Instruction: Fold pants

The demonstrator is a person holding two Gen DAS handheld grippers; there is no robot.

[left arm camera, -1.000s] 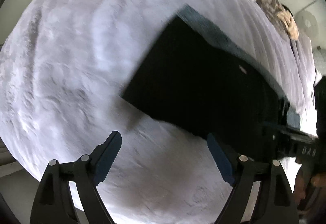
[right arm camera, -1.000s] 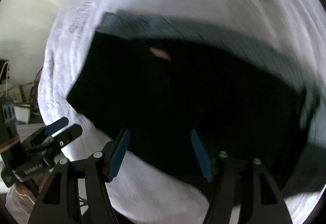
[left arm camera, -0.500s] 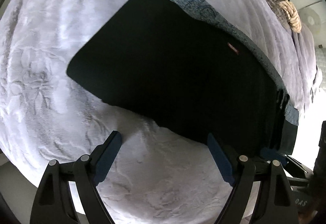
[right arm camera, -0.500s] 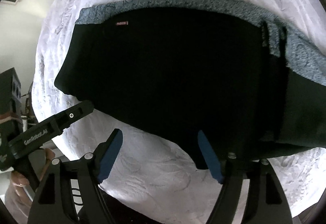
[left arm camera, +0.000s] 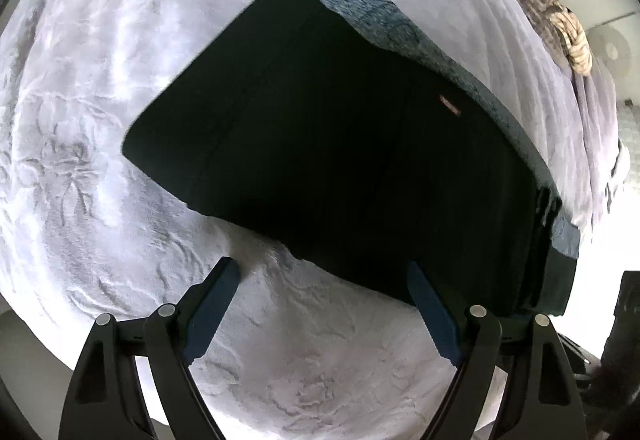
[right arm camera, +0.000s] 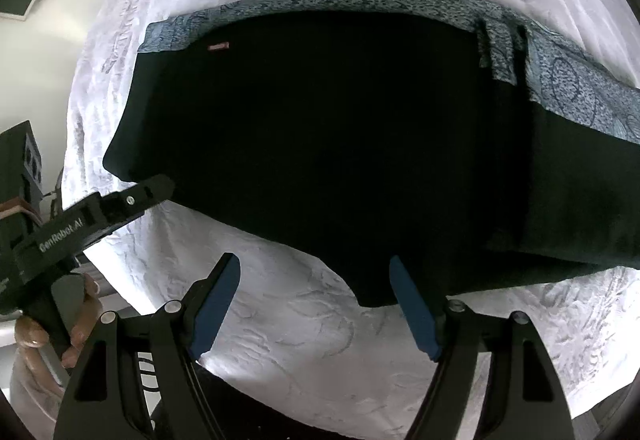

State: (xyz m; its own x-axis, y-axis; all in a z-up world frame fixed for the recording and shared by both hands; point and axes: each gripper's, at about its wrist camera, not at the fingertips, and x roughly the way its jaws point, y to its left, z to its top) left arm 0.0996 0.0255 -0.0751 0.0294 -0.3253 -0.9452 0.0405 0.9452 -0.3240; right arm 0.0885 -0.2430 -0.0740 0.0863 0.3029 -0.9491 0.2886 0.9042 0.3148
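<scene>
Hovering over the bed (left arm camera: 80, 120), I kept my left tool (left arm camera: 320, 304) and right tool (right arm camera: 316, 304) spread, gripping nothing. Black pants (right arm camera: 320, 128) lay folded flat; maybe one fold remained.

a bed under a pale lilac embossed plush blanket (left arm camera: 120, 200) — folded black pants with a teal patterned lining (left arm camera: 340, 160) lie flat on it.

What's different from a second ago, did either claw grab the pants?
No grab. The right claw spread a bit wider, and both views slid so the pants now sit sharp and fuller in frame. The left claw stayed wide open and empty; the pants stayed folded flat on the white blanket.
</scene>
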